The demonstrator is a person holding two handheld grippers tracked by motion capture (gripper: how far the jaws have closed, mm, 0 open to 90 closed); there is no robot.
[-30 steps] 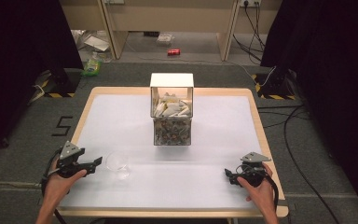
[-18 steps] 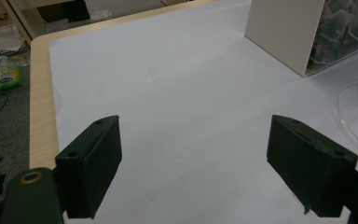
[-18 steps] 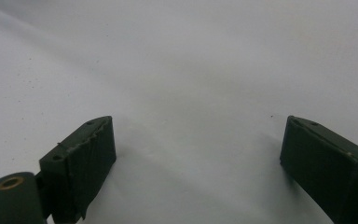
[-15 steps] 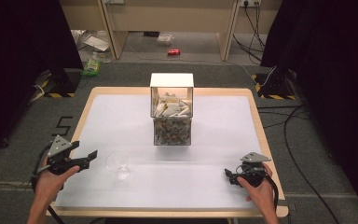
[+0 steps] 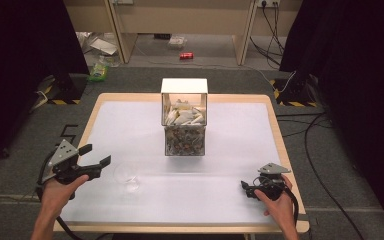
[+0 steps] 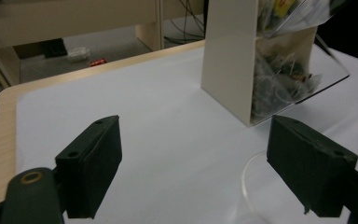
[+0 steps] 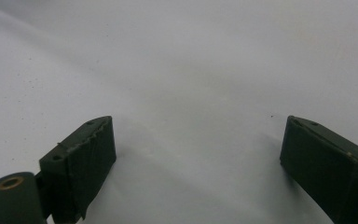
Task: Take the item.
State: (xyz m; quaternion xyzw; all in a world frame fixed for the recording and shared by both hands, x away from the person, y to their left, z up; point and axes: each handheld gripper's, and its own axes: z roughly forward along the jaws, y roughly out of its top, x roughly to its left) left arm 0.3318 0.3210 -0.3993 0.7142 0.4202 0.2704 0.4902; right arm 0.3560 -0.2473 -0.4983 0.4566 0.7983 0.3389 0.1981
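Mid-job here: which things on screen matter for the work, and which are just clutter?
Likely in play:
left gripper, open
clear glass cup beside it
clear box of packets
right gripper, open, resting on the table

Lying about:
red can on the floor
green packet

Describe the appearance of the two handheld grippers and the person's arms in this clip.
Both the left gripper and the right gripper are black, each topped by a grey three-cornered plate and trailing a black cable. Their jaws are blocky black pads with small round holes. The forearms are bare, with no sleeves in view.
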